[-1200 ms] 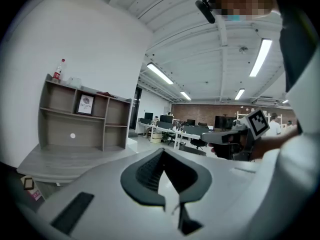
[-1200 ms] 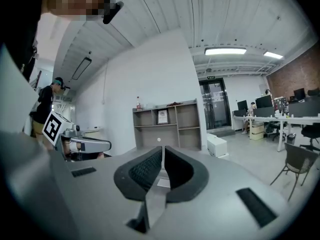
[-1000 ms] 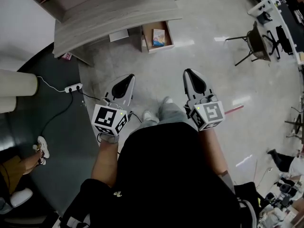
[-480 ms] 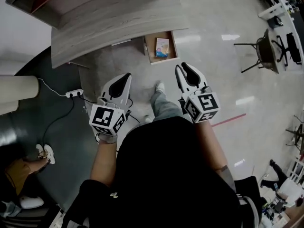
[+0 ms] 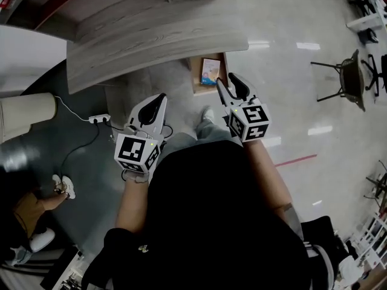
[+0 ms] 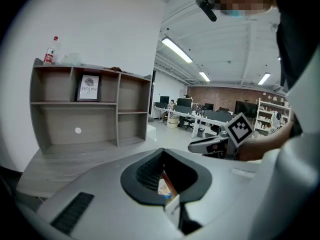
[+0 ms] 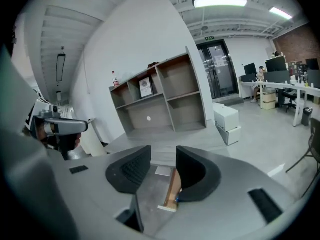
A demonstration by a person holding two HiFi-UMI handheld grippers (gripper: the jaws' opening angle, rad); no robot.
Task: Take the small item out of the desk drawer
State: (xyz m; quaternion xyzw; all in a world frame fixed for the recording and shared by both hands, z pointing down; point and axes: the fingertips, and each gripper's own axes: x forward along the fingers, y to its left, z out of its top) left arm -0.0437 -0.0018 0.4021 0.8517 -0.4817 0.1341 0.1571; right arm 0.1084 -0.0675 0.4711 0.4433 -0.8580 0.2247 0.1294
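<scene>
Under the grey desk point(image 5: 151, 41) a wooden drawer point(image 5: 195, 82) stands pulled out. In it lies a small colourful item point(image 5: 210, 71). My right gripper point(image 5: 228, 84) hovers over the drawer's front end, just short of the item. Its jaws have just been opening and stand apart with nothing between them. In the right gripper view the drawer's wooden side point(image 7: 171, 189) shows through the right gripper point(image 7: 163, 156). My left gripper point(image 5: 160, 99) hangs left of the drawer, pads together and empty. In the left gripper view the left gripper point(image 6: 162, 155) looks shut.
A shelf unit point(image 6: 90, 109) stands on the desk's far side. A white power strip point(image 5: 100, 118) with cables lies on the dark floor at the left. A black chair point(image 5: 349, 74) stands far right. Another person's feet point(image 5: 60, 189) are at the lower left.
Both grippers have moved forward toward the desk. The right one went from shut to open and now reaches the drawer's front. The left one stayed shut.
</scene>
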